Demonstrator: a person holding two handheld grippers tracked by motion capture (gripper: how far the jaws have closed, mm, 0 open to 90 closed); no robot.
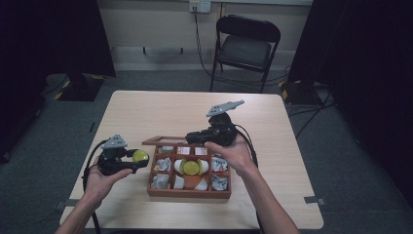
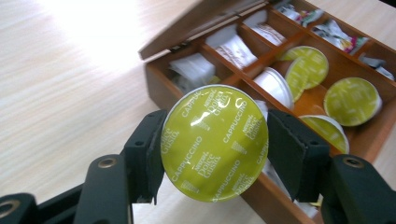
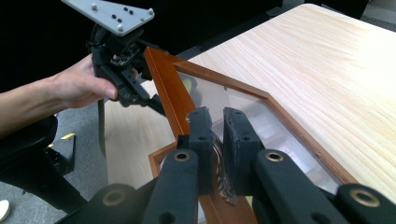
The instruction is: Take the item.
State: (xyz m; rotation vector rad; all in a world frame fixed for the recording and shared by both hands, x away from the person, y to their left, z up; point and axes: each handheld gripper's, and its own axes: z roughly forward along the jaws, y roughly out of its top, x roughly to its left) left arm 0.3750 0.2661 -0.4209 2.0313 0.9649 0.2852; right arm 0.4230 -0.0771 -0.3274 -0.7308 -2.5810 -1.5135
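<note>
Forearms enter the high view; my left hand-held gripper point(image 1: 135, 159) pinches a green capsule point(image 1: 140, 156) left of the wooden box point(image 1: 189, 192) on the counter point(image 1: 146, 112). Left gripper view — capsule point(image 2: 215, 142) clamped between both pads, box point(image 2: 161, 84) beyond. Right gripper view — my right hand-held gripper point(image 3: 218, 126) pinches the glazed lid point(image 3: 168, 88), propped open.

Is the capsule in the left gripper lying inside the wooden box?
No, the left gripper holds the green capsule between its jaws, in front of the wooden box, outside it.
</note>
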